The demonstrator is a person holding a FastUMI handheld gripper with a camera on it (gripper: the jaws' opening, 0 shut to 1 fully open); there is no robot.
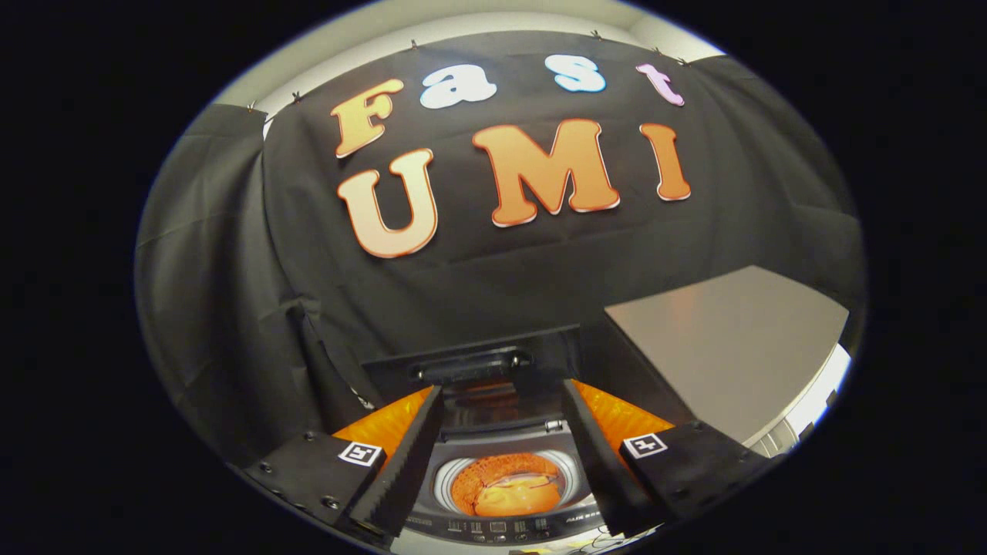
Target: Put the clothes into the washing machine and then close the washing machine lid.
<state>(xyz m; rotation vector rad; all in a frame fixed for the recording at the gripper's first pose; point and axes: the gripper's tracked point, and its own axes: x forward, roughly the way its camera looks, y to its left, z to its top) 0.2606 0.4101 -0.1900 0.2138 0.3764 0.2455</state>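
The gripper (501, 462) hovers above a top-loading washing machine (505, 528), its fingers spread wide with nothing between them. Framed in the gap between the fingers is the machine's round drum opening, and inside it lies an orange garment (505, 487), bunched on the drum floor with a paler yellowish fold on top. So the clothes sit in the drum, which suggests the loading half of the task is done and the empty, open fingers fit that: there is nothing left to carry.

Beyond the fingertips the dark lid (474, 362) stands raised, leaning back toward the black booth wall, with a recessed handle bar (472, 368) along its upper edge. It stands open because it had to be clear of the opening for loading; closing it is the part not yet done. The wide stance of the fingers would suit reaching over that upper edge or hooking the handle to draw the lid forward and down.

The control panel (501, 526) runs along the machine's near edge, just below the drum. To the right of the machine, a grey bench (732, 354) stands apart from it.
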